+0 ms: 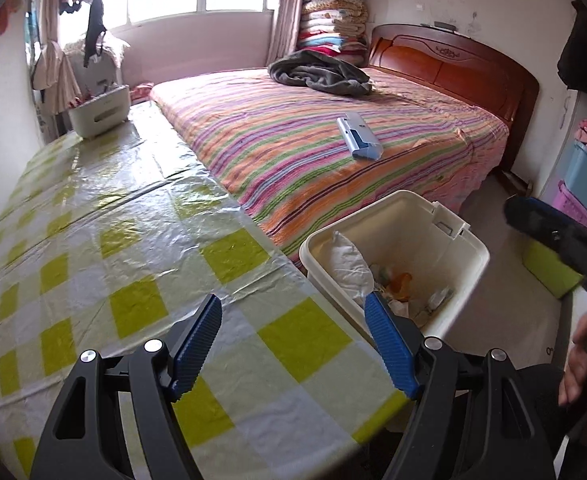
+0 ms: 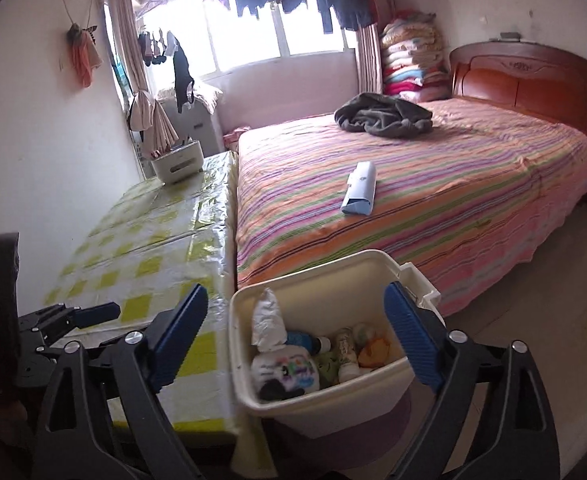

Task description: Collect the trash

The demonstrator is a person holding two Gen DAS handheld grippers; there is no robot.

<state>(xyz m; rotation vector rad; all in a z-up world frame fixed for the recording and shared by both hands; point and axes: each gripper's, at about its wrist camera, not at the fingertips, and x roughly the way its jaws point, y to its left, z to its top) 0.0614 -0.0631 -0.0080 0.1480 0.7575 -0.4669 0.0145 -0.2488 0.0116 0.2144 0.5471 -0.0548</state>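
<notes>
Cream plastic forms the trash bin (image 2: 317,400), which stands on the floor just beside the corner of the table (image 1: 133,248) and close to the foot of the bed (image 1: 333,152). Inside it lie a crumpled white tissue (image 2: 267,320), a blue-labelled bottle (image 2: 307,340), a white printed wrapper (image 2: 285,370), a small pale bottle (image 2: 345,346) and an orange scrap (image 2: 375,350), all heaped together at the bottom. The left gripper (image 1: 293,344) hangs over the table's near corner with its blue pads spread wide and nothing between them; its right pad overlaps the bin's rim in that view. The right gripper (image 2: 297,350) hovers above the bin's opening, its jaws likewise wide apart and empty. A green-and-white checked plastic cloth covers the table. On the striped bedspread rests a light blue flat box (image 1: 359,138), well apart from the bin, and a dark blanket (image 1: 321,72) is bunched near the wooden headboard (image 1: 453,60). A second pale container (image 1: 99,114) sits at the table's far end.
</notes>
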